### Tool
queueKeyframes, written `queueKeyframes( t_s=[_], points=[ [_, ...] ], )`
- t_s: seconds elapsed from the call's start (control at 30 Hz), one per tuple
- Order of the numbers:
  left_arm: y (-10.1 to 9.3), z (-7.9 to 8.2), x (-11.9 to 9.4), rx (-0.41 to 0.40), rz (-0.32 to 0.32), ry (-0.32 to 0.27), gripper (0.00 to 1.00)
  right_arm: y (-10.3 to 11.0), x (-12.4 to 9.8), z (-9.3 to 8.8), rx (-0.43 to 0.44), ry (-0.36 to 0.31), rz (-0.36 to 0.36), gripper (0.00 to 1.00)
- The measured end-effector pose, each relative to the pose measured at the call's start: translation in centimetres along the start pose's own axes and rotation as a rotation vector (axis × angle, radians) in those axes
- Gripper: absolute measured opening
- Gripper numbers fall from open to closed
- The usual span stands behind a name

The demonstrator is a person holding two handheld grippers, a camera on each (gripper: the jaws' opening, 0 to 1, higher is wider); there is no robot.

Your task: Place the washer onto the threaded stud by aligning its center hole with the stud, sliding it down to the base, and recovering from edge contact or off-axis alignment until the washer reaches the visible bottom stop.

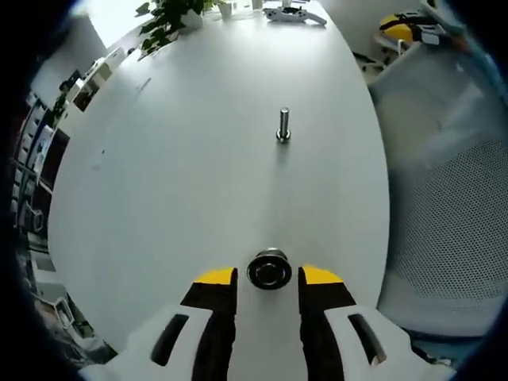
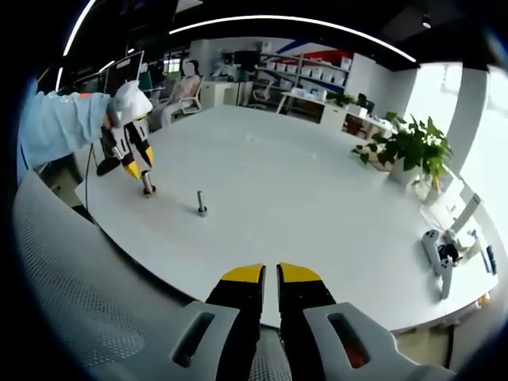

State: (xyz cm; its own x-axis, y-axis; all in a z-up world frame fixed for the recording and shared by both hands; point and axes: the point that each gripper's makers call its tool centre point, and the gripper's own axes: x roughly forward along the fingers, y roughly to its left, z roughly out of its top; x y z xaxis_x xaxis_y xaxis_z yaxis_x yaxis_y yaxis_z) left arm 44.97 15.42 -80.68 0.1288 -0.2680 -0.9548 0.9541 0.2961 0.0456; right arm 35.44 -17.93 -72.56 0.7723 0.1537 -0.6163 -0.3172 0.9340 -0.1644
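White tabletop has lots of bare room around the stud, which stands upright, well apart from the washer. Left tongs are spread with the washer lying between the tips, so squeeze it evenly first. Right tongs are pressed together, holding nothing, near the tabletop edge.

Threads on the stud too small to make out, washer a tiny blur under the left gripper, surface near edge hidden behind the right gripper
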Motion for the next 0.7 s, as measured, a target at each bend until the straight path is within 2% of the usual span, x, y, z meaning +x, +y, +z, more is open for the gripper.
queueKeyframes(
  t_s=[0.13, 0.2, 0.33, 0.7],
  points=[
    [0.0, 0.8, -0.7, -0.016, 0.003, -0.037, 0.08, 0.0, 0.0, 0.1, -0.001, -0.002, 0.001, 0.09],
    [-0.1, 0.9, -0.5, -0.021, -0.004, -0.042, 0.07, 0.1, 0.0, 0.1, -0.001, -0.002, 0.001, 0.09],
    [0.0, 0.4, 0.3, 0.0, -0.004, -0.003, 0.04, 0.1, 0.0, 0.1, -0.001, -0.002, 0.002, 0.09],
    [0.0, 0.7, 0.6, -0.005, -0.014, -0.008, 0.05, 0.1, 0.0, 0.0, 0.0, -0.002, 0.002, 0.09]
  ],
)
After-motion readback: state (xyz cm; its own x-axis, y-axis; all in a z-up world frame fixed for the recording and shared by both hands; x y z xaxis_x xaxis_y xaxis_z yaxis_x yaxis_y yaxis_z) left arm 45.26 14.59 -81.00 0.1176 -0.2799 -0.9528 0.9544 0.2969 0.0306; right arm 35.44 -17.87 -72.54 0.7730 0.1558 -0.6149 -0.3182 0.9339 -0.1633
